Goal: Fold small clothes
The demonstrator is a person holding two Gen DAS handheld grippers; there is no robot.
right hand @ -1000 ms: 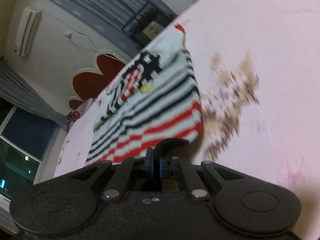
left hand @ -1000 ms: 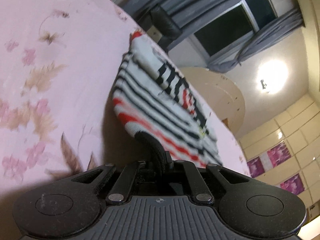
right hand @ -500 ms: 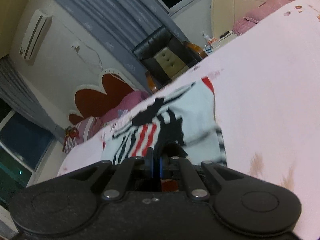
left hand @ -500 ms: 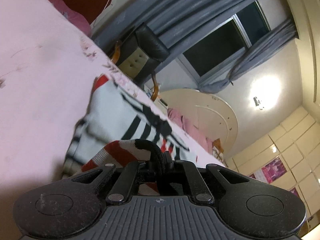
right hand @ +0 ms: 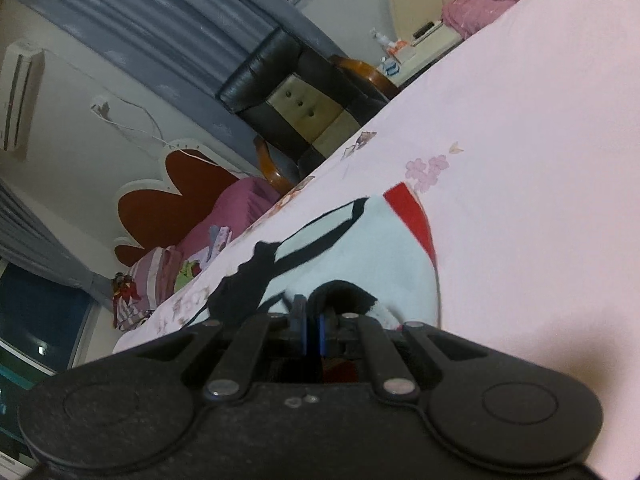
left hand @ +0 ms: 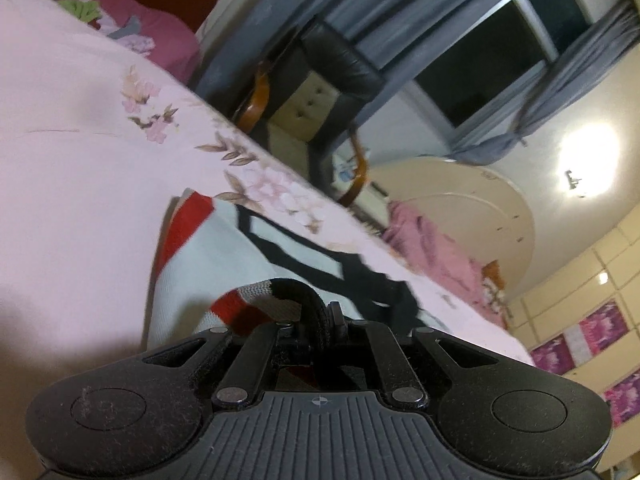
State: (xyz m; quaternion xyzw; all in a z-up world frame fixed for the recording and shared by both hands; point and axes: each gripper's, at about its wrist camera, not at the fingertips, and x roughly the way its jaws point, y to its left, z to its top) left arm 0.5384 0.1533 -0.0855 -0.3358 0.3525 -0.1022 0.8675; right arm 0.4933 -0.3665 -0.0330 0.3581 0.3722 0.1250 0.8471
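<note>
A small knit garment (left hand: 224,256), white with red and black stripes and a black pattern, lies on the pink floral bedspread (left hand: 72,184). My left gripper (left hand: 320,316) is shut on its striped hem, which is folded over towards the far part of the garment. In the right wrist view my right gripper (right hand: 312,316) is shut on the hem of the same garment (right hand: 372,248), its black edge bunched over the fingers. Both grippers sit low over the cloth near its far red-trimmed end.
A black and tan armchair (left hand: 316,92) stands beyond the bed's far edge, with grey curtains (left hand: 384,12) and a dark window behind. A pile of clothes (right hand: 168,268) lies at the headboard end. A pink blanket (left hand: 440,252) lies on the other side.
Both grippers have carried the striped hem forward over the garment towards its far end. The striped lower part is now folded over and mostly hidden, and the cameras tilted up to the room.
</note>
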